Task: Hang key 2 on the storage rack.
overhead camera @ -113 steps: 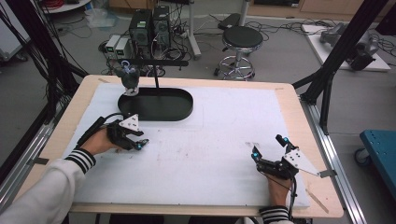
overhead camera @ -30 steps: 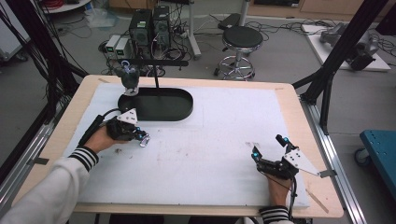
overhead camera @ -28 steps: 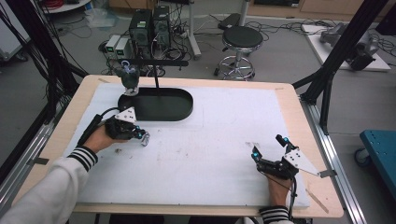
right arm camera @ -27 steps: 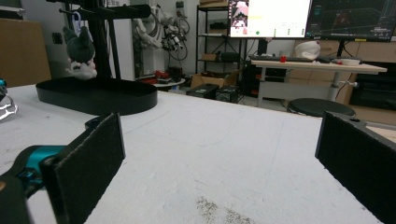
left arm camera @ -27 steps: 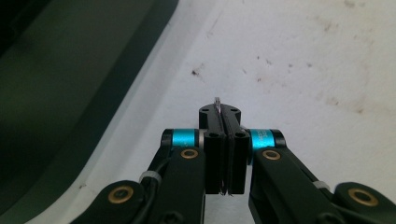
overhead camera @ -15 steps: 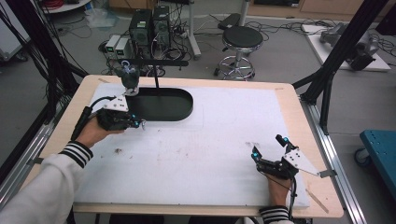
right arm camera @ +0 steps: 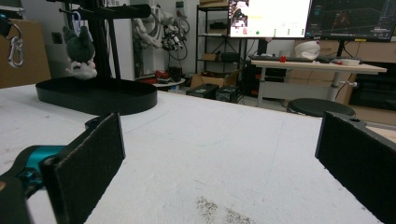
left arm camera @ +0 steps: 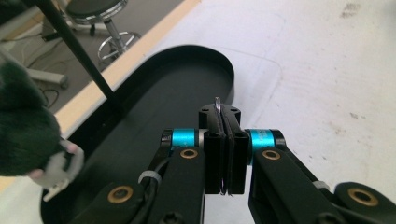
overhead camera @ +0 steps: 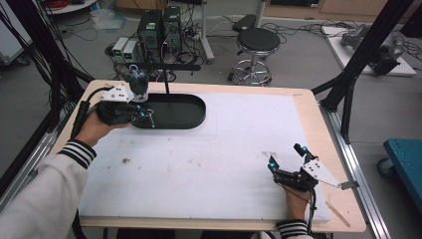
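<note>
Left gripper (left arm camera: 223, 140): clamped on thin metal ring (left arm camera: 217, 103), over black tray (left arm camera: 154, 93) | Right gripper (right arm camera: 219, 154): jaws wide apart, nothing between, low over white mat (right arm camera: 224, 140)

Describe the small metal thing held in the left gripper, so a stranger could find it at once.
Find the black oval tray at the table's far left. Over its near end, the left gripper is shut on a thin silver ring. Unlike the dark plush toy hanging nearby, it is shiny metal.

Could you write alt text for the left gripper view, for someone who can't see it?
The left gripper has its two black jaws shut on a thin metal ring, held above a black oval tray on a white table.
</note>
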`<state>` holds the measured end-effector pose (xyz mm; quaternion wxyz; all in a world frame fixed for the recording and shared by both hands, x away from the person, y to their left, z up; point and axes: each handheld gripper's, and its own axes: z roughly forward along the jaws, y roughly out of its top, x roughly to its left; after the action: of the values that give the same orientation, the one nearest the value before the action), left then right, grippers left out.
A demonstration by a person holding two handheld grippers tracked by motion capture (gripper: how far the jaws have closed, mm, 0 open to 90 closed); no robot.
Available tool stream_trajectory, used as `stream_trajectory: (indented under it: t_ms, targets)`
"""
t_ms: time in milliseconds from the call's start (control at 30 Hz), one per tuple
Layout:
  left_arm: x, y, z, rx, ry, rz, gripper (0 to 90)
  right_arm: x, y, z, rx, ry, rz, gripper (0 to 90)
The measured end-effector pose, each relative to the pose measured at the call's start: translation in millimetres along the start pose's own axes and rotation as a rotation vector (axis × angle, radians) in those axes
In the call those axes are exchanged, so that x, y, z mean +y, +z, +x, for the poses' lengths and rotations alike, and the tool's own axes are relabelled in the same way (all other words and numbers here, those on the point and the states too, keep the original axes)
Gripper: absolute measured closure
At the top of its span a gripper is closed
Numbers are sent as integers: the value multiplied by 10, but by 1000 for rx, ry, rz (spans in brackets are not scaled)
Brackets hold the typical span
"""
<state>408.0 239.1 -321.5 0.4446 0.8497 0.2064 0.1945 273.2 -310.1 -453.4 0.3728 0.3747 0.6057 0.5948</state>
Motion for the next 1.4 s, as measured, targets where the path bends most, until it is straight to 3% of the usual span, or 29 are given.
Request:
stream_trajectory:
  t_ms: [600, 1033, 1400]
  targets:
    - [386, -159, 327, 45, -34, -42, 881, 0, 0, 0, 2, -1, 0, 6]
    - [593, -82, 508, 49, -61, -39, 881, 0, 0, -2, 1, -1, 0, 7]
    - [741, 21, 684, 56, -69, -4, 881, -1, -4, -4, 2, 7, 0, 7]
